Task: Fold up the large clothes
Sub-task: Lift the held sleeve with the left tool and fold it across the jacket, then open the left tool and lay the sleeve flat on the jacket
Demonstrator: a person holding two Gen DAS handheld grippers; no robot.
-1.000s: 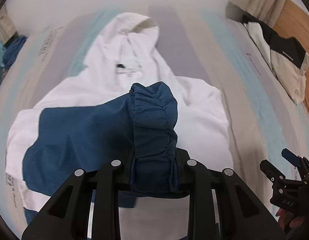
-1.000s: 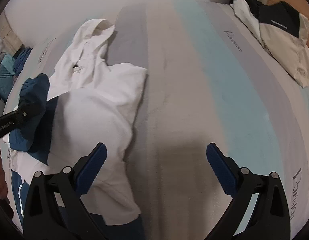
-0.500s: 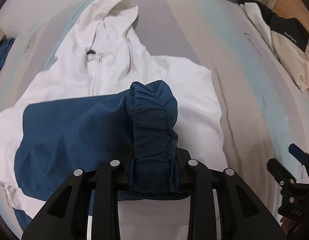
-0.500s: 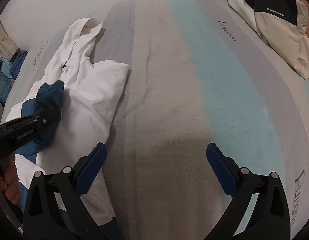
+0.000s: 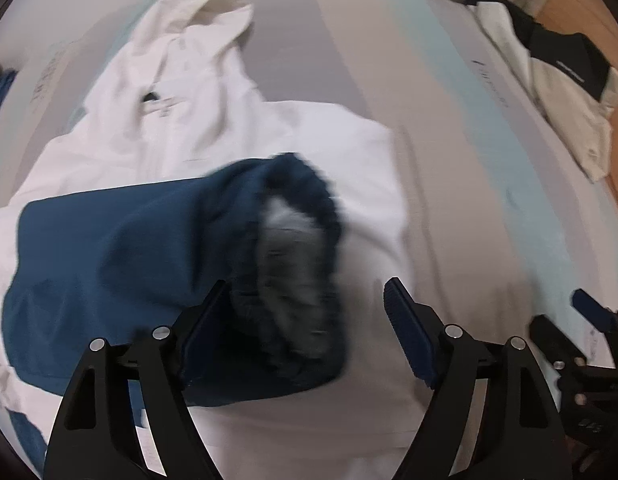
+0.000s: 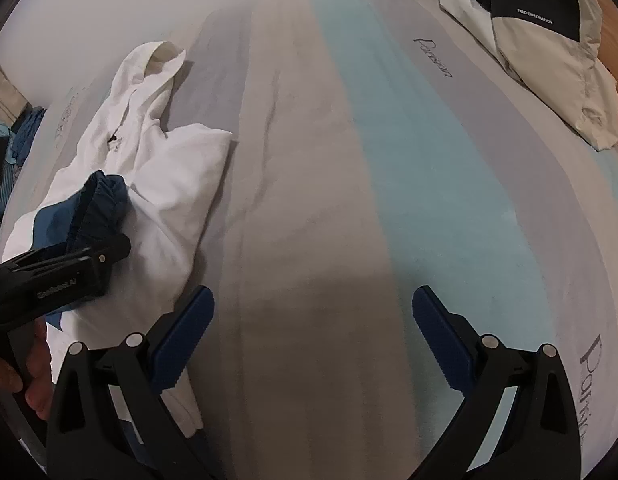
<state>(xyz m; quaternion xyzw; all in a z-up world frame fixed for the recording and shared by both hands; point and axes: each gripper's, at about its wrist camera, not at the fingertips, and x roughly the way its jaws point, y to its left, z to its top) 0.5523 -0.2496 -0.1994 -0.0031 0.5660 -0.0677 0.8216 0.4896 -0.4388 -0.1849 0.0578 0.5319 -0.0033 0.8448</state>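
Observation:
A white hooded jacket point(image 5: 213, 92) with a dark blue sleeve point(image 5: 109, 248) lies on the bed, hood at the far end. The sleeve is folded across the white body, and its gathered blue cuff point(image 5: 297, 264) falls blurred between my left fingers. My left gripper point(image 5: 305, 316) is open just above the cuff. In the right wrist view the jacket point(image 6: 165, 168) lies at the left, with the left gripper point(image 6: 69, 264) over the cuff point(image 6: 101, 200). My right gripper point(image 6: 309, 328) is open and empty over bare sheet right of the jacket.
The striped grey and light blue bedsheet point(image 6: 389, 160) covers the bed. A black and beige jacket point(image 6: 549, 48) lies at the far right corner, also seen in the left wrist view point(image 5: 561, 80). Blue clothes point(image 6: 25, 136) sit past the left edge.
My left gripper has opened and let go of the blue cuff, which drops onto the white jacket body. The right gripper has stayed open and drifted right over the sheet.

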